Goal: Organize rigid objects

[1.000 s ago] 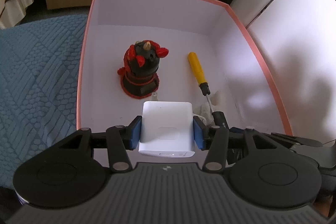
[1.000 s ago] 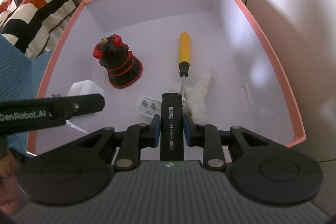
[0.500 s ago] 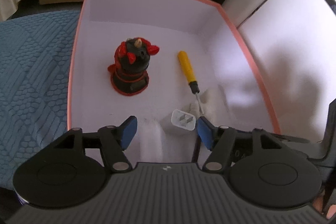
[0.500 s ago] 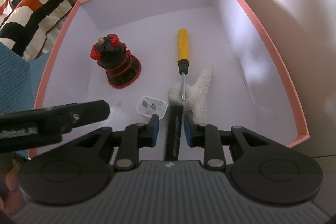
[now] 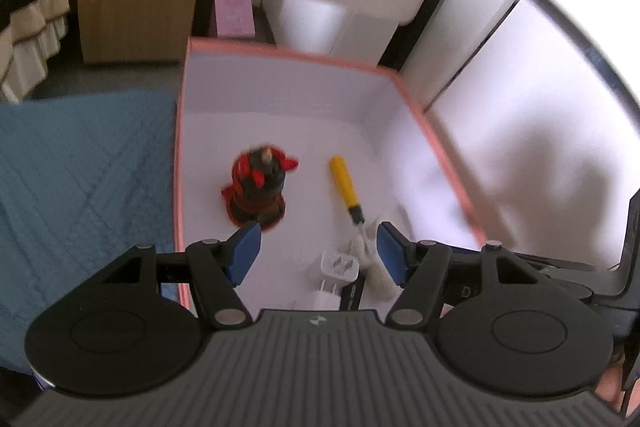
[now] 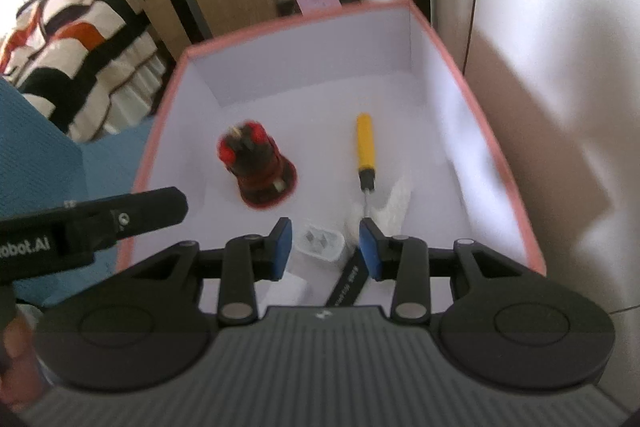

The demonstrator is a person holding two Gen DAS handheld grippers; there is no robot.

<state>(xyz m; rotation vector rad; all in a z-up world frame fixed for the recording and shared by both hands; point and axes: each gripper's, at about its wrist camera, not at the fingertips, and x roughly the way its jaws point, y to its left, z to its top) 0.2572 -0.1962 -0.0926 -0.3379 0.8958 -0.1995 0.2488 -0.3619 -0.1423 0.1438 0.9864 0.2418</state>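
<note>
Left hand-held gripper (image 5: 318, 251) open, empty; right hand-held gripper (image 6: 325, 251) just opened, empty.

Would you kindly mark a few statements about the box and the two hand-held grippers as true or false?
1. The screwdriver lies inside the box. True.
2. The left hand-held gripper is holding a white charger. False: its jaws are open and empty; the charger lies in the box.
3. The red and black toy stands left of the screwdriver. True.
4. The right hand-held gripper is clamped on the screwdriver. False: its jaws are open and grip nothing.
</note>
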